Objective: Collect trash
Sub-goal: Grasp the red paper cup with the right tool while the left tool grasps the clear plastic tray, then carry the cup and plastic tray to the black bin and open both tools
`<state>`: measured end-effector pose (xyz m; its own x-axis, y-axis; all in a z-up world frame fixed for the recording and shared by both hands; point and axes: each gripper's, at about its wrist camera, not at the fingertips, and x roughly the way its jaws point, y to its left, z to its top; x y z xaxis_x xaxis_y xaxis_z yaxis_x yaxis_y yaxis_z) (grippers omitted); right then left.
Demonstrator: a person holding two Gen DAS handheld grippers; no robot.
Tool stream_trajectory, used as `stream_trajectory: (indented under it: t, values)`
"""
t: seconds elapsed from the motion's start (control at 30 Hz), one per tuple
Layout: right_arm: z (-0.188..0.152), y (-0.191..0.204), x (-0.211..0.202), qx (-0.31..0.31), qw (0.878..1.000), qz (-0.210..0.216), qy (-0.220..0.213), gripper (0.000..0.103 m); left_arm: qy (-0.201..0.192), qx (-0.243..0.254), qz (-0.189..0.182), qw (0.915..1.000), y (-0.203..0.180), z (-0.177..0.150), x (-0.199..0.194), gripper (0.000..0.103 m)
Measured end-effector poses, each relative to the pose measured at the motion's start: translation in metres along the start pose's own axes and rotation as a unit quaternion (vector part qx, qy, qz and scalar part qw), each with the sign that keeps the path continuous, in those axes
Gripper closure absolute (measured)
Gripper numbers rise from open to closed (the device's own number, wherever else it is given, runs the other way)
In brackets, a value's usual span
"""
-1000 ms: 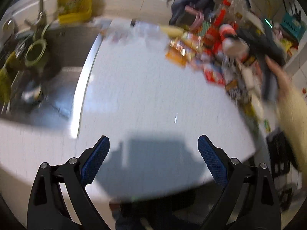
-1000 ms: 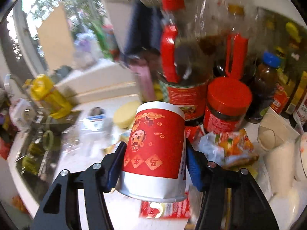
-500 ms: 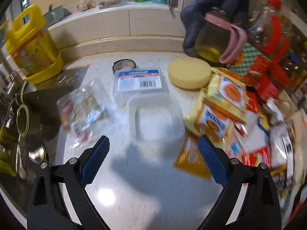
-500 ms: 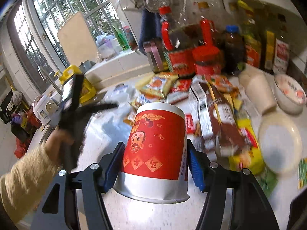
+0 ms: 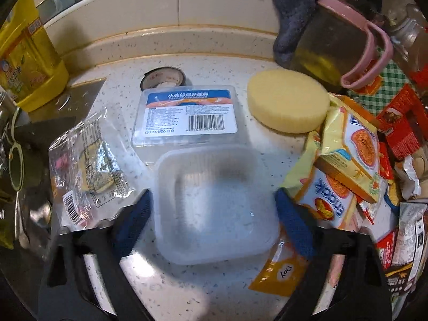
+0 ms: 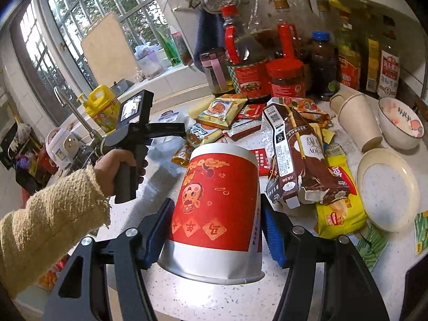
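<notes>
My left gripper (image 5: 214, 219) is open, its blue pads on either side of a clear plastic tray (image 5: 214, 208) lying on the speckled counter (image 5: 187, 289); I cannot tell whether the pads touch it. A clear wrapper (image 5: 85, 165) lies to its left, a clear labelled box (image 5: 187, 115) behind it, and snack packets (image 5: 345, 165) to its right. My right gripper (image 6: 216, 227) is shut on a red and white paper cup (image 6: 216, 208), held upside down above the counter. The left gripper (image 6: 149, 131) also shows in the right wrist view, held in a hand.
A yellow sponge (image 5: 289, 99), a tape roll (image 5: 163, 77) and a glass jar with pink handle (image 5: 337, 45) stand behind. A sink (image 5: 24, 165) and yellow jug (image 5: 29, 61) lie left. Sauce bottles (image 6: 251, 67), paper cups (image 6: 355, 117), a bowl (image 6: 401, 123) and a plate (image 6: 388, 190) crowd the right.
My left gripper has moved forward and down to the clear tray, which now sits between its pads. My right gripper has drawn back with the cup still in it.
</notes>
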<state>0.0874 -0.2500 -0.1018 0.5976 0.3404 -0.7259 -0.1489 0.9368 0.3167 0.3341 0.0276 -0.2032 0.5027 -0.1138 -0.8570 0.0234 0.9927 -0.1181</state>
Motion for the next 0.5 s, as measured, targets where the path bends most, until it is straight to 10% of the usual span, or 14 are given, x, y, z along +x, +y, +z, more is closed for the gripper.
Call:
stream_trajectory:
  t: [0.5]
  values:
    - [0.015,0.031,-0.02,-0.022,0.998,0.038,-0.039,0.041,-0.125,0.062,-0.045,0.9892,0.001,-0.074,-0.158,0.033]
